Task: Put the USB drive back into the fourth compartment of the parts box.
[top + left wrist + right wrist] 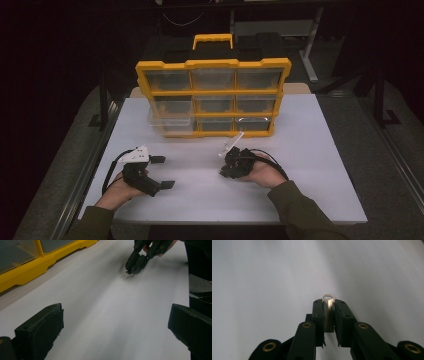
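2 tools are resting on the white worktop (310, 150): the right tool (328, 302) is pinching a small metal piece (328, 312) just above it, ready for carrying to the yellow organizer (212, 97) beyond, while the left tool (162, 172) is idling wide open.

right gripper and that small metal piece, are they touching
Touching. The right gripper view shows the right gripper with both jaws pressed against the sides of the small metal piece, no gap on either side.

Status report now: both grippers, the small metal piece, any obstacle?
Right gripper shut on small metal piece, low over white table. Left gripper open, nothing between its fingers. Yellow drawer box behind; path clear.
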Motion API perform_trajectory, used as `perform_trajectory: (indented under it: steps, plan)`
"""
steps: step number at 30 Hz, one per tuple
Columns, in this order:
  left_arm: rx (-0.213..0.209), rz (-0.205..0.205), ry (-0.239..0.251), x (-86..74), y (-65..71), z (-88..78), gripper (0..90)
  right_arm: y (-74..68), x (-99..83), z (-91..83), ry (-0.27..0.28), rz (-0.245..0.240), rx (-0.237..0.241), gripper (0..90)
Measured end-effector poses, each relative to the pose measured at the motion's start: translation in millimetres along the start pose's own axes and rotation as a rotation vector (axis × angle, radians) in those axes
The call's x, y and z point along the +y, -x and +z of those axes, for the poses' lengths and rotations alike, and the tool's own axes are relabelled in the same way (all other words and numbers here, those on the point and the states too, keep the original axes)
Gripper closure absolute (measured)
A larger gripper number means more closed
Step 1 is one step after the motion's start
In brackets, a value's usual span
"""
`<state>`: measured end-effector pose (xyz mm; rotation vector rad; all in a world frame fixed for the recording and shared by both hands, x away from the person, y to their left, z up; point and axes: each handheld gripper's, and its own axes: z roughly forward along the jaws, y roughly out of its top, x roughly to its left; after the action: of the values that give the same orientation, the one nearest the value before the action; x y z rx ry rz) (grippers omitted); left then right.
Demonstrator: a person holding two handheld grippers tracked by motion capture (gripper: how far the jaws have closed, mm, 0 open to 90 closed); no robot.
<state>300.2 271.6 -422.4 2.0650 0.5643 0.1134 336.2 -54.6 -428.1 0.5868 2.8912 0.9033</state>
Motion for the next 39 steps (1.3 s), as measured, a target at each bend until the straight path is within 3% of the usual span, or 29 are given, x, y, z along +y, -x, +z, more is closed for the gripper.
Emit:
perform_trajectory:
  steps: [11, 22, 39]
  plan:
    - [0.0, 0.002, -0.004, -0.3, -0.1, 1.0, 0.0, 4.7, 14.9, -19.7, 0.063, 0.0, -0.008, 77.9]
    - [0.001, 0.001, -0.002, -0.2, 0.1, 1.0, 0.0, 8.9, 26.0, -35.3, 0.091, -0.002, -0.016, 77.9]
    - [-0.003, 0.002, -0.001, -0.1, 0.1, 1.4, 0.0, 15.1, 64.9, -71.0, 0.148, -0.012, -0.01, 77.9]
